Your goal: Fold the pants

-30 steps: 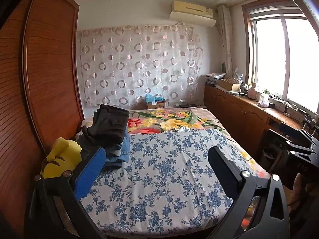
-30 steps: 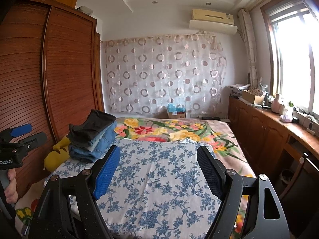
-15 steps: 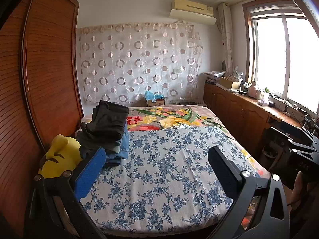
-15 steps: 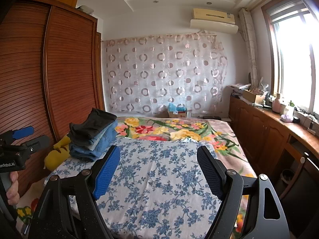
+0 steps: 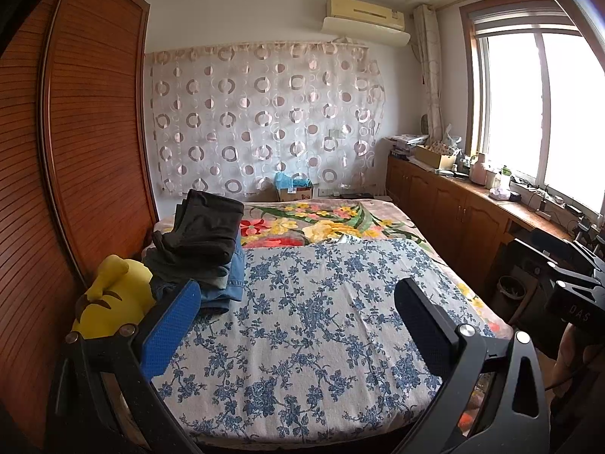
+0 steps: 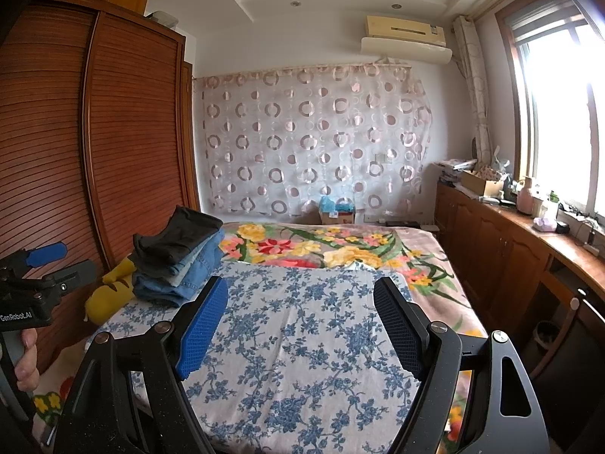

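Nothing moved; both tongs (image 5: pixel 295 302) (image 6: pixel 302 302) remain open, empty.

Two grippers show: the left gripper (image 5: pixel 298 299) and the right gripper (image 6: pixel 300 299), each with two fingers. One bed (image 5: pixel 302 340) lies ahead of both, under two spreads, a blue-flowered sheet (image 6: pixel 302 340) nearest and a bright floral blanket (image 6: pixel 340 246) beyond. One stack (image 5: pixel 204 242) of folded pants sits ahead to the left, perhaps four or five pairs; the layers blur together. One yellow toy (image 5: pixel 113 295) lies beside it. One wardrobe (image 6: pixel 113 132), one curtain (image 5: pixel 264 121), one air conditioner (image 5: pixel 365 13), one window (image 5: pixel 537 106).
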The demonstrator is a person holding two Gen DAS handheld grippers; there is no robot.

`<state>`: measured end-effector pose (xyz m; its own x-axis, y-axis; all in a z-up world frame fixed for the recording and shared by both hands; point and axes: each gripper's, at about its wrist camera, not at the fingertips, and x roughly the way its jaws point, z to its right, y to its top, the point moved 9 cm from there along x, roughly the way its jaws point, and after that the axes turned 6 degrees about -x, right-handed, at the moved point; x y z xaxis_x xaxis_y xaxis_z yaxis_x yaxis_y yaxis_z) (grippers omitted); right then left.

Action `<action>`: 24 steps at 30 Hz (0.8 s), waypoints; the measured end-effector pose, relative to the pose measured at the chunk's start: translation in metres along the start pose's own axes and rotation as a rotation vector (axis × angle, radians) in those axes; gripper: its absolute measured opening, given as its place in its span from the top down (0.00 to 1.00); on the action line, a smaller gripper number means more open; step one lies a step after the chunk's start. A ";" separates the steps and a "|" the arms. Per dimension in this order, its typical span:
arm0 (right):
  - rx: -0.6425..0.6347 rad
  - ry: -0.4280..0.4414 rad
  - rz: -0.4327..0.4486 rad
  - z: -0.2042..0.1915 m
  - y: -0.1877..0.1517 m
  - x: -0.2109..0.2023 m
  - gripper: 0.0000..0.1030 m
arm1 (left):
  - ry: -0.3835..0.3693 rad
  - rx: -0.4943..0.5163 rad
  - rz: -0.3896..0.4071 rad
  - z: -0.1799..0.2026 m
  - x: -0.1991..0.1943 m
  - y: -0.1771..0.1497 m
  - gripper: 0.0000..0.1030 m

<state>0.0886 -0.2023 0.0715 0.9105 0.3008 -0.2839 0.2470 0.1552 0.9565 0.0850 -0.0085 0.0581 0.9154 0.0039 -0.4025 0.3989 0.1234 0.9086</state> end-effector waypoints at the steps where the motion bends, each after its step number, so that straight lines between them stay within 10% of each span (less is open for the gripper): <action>1: 0.000 0.000 0.000 -0.001 0.000 0.000 0.21 | -0.001 0.000 0.000 0.000 0.000 0.000 0.01; 24: -0.002 -0.002 -0.002 -0.002 0.000 0.000 0.21 | 0.000 0.001 0.001 0.001 0.000 0.000 0.01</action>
<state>0.0883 -0.2007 0.0708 0.9105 0.2990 -0.2857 0.2482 0.1574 0.9558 0.0846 -0.0092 0.0581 0.9156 0.0042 -0.4020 0.3985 0.1226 0.9089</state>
